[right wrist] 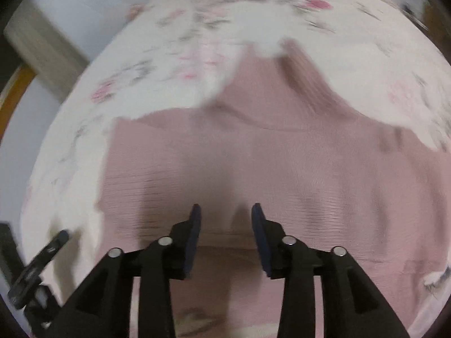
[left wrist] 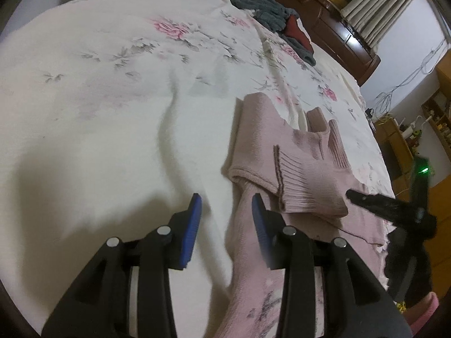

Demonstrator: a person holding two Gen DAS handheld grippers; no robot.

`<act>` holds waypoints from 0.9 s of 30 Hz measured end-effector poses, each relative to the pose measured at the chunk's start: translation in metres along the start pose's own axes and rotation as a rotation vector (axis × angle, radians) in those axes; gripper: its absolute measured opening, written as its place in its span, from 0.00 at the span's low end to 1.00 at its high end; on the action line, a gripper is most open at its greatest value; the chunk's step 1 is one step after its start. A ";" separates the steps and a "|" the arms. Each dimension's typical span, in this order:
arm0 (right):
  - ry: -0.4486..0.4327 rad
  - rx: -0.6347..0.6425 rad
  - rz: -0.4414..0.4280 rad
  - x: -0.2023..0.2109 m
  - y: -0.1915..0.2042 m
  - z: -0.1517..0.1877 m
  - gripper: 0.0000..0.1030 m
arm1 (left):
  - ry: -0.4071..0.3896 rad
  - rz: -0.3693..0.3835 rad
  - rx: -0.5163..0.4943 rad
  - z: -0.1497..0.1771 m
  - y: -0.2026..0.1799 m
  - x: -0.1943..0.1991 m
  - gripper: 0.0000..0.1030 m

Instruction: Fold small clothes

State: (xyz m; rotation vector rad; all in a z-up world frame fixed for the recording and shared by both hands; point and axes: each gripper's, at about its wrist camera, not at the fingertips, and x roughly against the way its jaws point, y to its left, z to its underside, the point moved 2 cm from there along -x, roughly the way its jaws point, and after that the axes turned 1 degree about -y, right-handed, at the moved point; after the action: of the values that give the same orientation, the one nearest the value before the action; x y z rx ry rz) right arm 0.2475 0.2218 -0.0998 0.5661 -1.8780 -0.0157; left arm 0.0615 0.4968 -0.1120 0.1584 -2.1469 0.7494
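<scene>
Pink ribbed knit sweater (left wrist: 284,169) lies flat on the white floral-print bed sheet (left wrist: 112,112), and the fold looks partly done: both sleeves appear laid across the body, ribbed cuffs on top. Judging by that, the body itself has yet to be doubled over. Left gripper (left wrist: 227,217) hovers low at the sweater's near left edge, jaws apart and holding nothing, one blue pad over sheet, the other over knit. Right gripper (right wrist: 225,222) hangs over the sweater's body, jaws also spread and empty; that view is blurred. A grey and red clothes pile (left wrist: 279,19) waits well apart.
</scene>
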 end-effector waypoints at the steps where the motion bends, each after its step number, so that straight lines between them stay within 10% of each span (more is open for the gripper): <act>1: 0.013 0.013 -0.013 -0.002 0.008 0.000 0.39 | -0.002 -0.006 -0.001 0.000 0.001 0.001 0.36; 15: 0.176 0.038 0.038 -0.083 0.106 -0.006 0.51 | -0.020 -0.042 -0.043 0.016 -0.001 0.022 0.38; 19: 0.174 0.068 0.084 -0.090 0.105 -0.005 0.35 | -0.007 -0.044 -0.036 0.019 0.001 0.021 0.38; 22: 0.153 0.030 -0.008 -0.078 0.094 -0.005 0.03 | -0.009 -0.041 -0.039 0.020 0.000 0.023 0.38; 27: 0.076 -0.035 -0.111 -0.038 0.062 -0.008 0.03 | -0.006 -0.036 -0.036 0.023 -0.003 0.021 0.38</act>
State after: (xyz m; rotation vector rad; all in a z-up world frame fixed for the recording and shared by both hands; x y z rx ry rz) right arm 0.2417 0.2939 -0.1131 0.6375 -1.7675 -0.0987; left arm 0.0333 0.4842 -0.1054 0.1796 -2.1562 0.6900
